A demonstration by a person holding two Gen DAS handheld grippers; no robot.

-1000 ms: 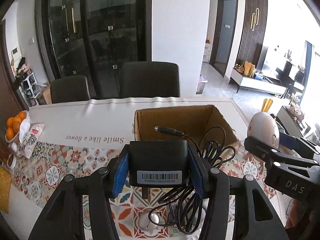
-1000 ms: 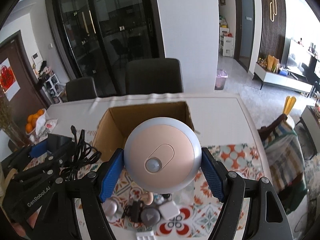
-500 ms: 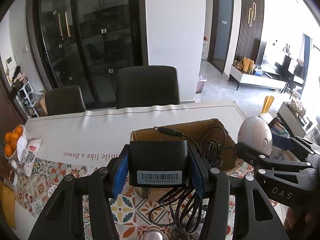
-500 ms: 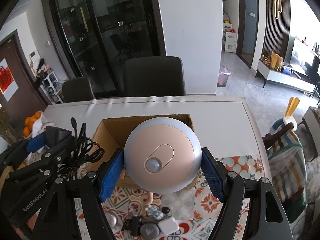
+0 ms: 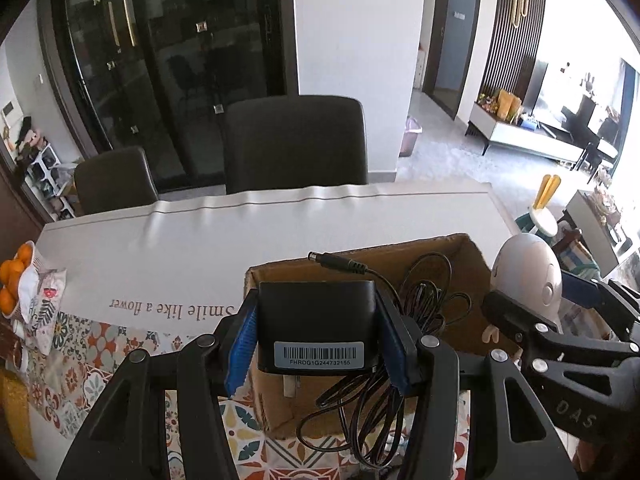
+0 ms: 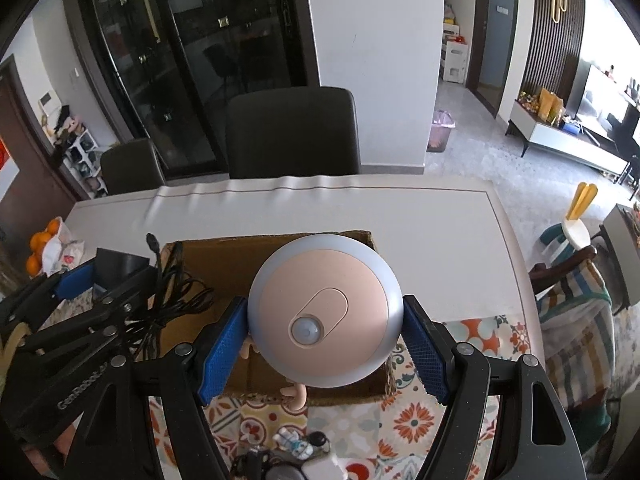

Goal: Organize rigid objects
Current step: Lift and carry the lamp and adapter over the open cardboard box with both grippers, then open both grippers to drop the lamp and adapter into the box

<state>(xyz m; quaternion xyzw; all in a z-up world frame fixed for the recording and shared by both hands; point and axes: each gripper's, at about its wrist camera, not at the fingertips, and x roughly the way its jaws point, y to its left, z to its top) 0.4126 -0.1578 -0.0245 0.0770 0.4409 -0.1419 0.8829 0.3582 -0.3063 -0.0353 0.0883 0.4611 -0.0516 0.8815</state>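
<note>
My left gripper (image 5: 316, 344) is shut on a black power adapter (image 5: 316, 324) with a barcode label; its coiled black cable (image 5: 400, 344) hangs to the right. I hold it in front of and above the open cardboard box (image 5: 448, 264). My right gripper (image 6: 324, 344) is shut on a round pink-and-silver night light (image 6: 324, 312), held over the box (image 6: 216, 264). The night light also shows in the left wrist view (image 5: 528, 276), and the adapter in the right wrist view (image 6: 116, 264).
The box stands on a patterned tablecloth (image 5: 80, 360) on a white table (image 5: 200, 240). Several small items (image 6: 288, 452) lie on the cloth near the front. Oranges (image 5: 12, 280) sit at the left edge. Two dark chairs (image 5: 296, 140) stand behind the table.
Both grippers have risen and pulled back with their objects still held; the box now appears lower and farther beneath them.
</note>
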